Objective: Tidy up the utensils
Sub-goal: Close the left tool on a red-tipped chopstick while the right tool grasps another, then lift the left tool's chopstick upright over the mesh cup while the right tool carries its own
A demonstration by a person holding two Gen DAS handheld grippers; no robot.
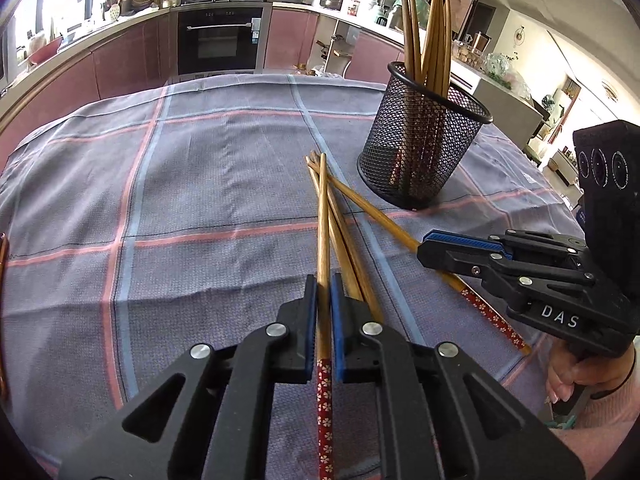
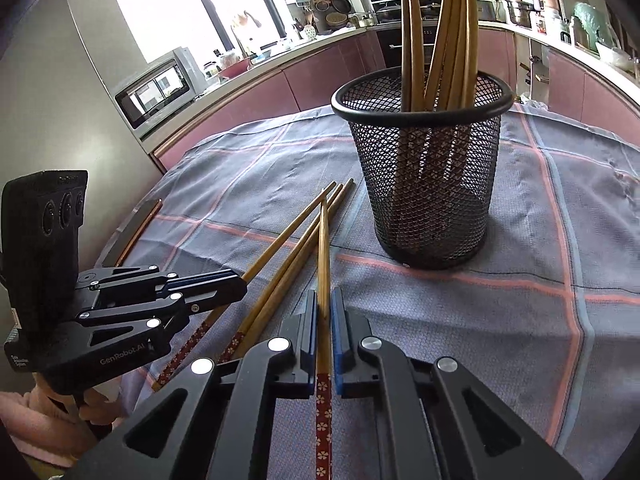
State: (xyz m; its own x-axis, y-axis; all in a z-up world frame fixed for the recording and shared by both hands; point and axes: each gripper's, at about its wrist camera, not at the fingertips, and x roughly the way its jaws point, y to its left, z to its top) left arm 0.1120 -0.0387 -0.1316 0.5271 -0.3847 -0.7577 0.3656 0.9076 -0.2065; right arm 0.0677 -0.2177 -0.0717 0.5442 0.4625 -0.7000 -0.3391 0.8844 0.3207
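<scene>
A black mesh holder (image 1: pixel 422 136) stands on the checked cloth with several wooden chopsticks upright in it; it also shows in the right wrist view (image 2: pixel 428 172). Several loose chopsticks with red flowered handles lie crossed on the cloth in front of it. My left gripper (image 1: pixel 324 292) is shut on one chopstick (image 1: pixel 322 216). My right gripper (image 2: pixel 324 304) is shut on another chopstick (image 2: pixel 323 248). The right gripper shows in the left wrist view (image 1: pixel 424 246), over the rightmost chopstick (image 1: pixel 372 208). The left gripper shows in the right wrist view (image 2: pixel 240 286).
The grey-blue checked cloth (image 1: pixel 180 184) covers the table. A dark flat object with a copper edge (image 2: pixel 136 228) lies at the table's left edge. Kitchen counters, an oven (image 1: pixel 220 36) and a microwave (image 2: pixel 156 92) stand beyond the table.
</scene>
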